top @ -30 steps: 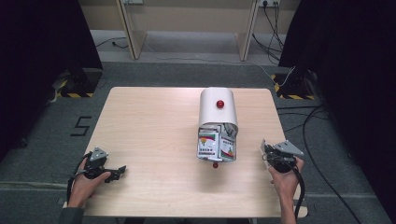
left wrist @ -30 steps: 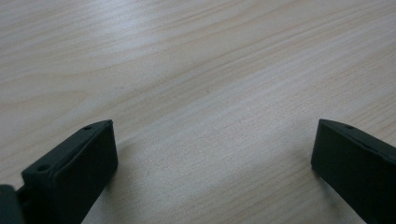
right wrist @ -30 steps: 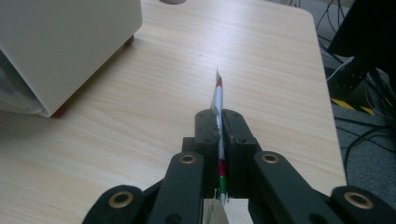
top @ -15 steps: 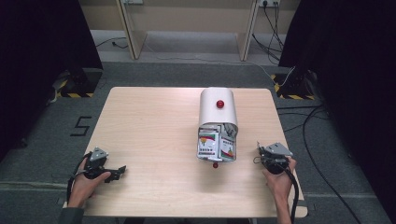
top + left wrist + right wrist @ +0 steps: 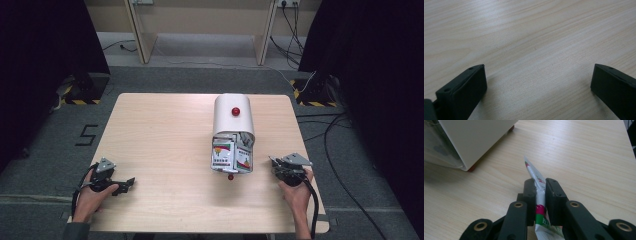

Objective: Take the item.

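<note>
Your left gripper (image 5: 129,182) sits at the near-left edge of the table (image 5: 165,130), jaws wide apart over bare wood, nothing between them. It's well apart from the work, so leave it out.

Mid-table: the white bread-bin-style box (image 5: 233,131) lies with its open mouth facing you, more packets (image 5: 223,152) inside.

Your right gripper (image 5: 540,185) is just right of the box mouth. Its jaws have just been easing open, but the pads look to be pinching a thin sachet (image 5: 534,173). The sachet's long axis runs straight out along the jaws, tip pointing away from you, box corner off to its left. The next placement is probably the right hand's job.
</note>
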Tool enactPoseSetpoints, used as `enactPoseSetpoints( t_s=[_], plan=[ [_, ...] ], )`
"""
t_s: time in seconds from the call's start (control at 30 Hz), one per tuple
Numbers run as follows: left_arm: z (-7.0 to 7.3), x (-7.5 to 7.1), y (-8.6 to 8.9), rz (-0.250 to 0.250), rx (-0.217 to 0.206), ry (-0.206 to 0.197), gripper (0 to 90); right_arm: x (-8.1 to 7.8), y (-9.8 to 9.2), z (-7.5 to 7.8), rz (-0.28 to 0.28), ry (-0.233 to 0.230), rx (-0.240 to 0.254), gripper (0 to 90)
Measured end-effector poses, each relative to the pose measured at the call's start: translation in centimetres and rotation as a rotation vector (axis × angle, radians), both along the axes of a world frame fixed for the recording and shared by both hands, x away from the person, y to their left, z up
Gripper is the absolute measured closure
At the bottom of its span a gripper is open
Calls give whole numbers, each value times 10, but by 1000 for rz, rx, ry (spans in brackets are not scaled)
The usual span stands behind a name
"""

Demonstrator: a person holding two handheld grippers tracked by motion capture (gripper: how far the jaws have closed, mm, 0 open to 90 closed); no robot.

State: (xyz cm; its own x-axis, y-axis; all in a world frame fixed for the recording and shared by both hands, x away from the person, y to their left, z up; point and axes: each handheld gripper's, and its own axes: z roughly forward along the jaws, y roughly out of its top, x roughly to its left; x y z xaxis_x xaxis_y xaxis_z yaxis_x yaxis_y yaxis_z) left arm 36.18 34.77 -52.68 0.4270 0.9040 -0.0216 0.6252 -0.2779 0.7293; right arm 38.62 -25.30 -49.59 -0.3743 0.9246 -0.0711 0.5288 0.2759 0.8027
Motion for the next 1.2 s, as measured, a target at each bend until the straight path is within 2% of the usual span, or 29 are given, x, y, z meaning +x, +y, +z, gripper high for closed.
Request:
enactPoseSetpoints(
  t_s=[0.1,0.4,0.5,0.57,0.63,0.8,1.2],
  plan=[
    [0,0,0,0,0,0,0,0,0,-1,6,14,36,785],
    [0,0,0,0,0,0,0,2,1,-3,23,25,58,745],
    [0,0,0,0,0,0,0,3,3,-4,25,43,70,679],
    [0,0,0,0,0,0,0,4,3,-5,18,62,101,592],
    [0,0,0,0,0,0,0,4,4,-7,6,72,125,543],
    [0,0,0,0,0,0,0,4,2,-5,3,69,181,479],
    [0,-1,0,0,-1,0,0,-3,4,5,15,54,180,449]
  ],
)
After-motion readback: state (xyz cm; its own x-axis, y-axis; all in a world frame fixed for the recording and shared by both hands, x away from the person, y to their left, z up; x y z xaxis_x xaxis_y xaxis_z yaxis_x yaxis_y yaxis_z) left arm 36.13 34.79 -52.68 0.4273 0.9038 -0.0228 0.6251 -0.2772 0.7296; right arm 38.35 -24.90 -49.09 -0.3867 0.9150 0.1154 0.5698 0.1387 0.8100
